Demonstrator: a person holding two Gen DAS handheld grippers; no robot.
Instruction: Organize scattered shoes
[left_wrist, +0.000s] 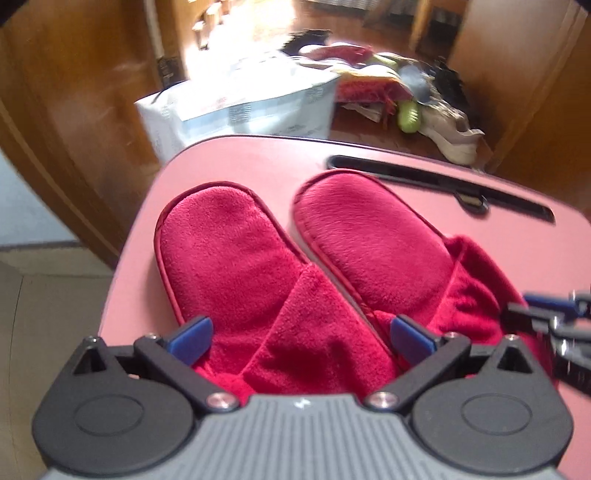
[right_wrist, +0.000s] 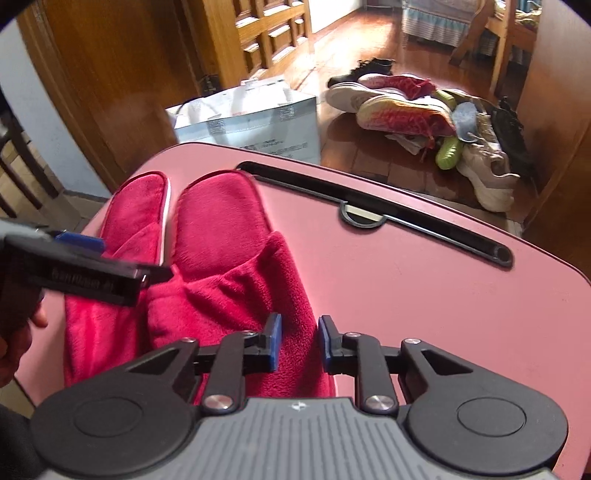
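Two red slippers (left_wrist: 258, 273) side by side on the pink table (right_wrist: 424, 295); left gripper (left_wrist: 301, 338) spread wide around the left one's toe, right gripper (right_wrist: 300, 341) released, straddling the right slipper's edge.

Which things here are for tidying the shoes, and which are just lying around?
For the job:
red slippers on the pink table
shoe pile on the floor
left hand-held gripper
right hand-held gripper

Just lying about:
white bag
wooden door
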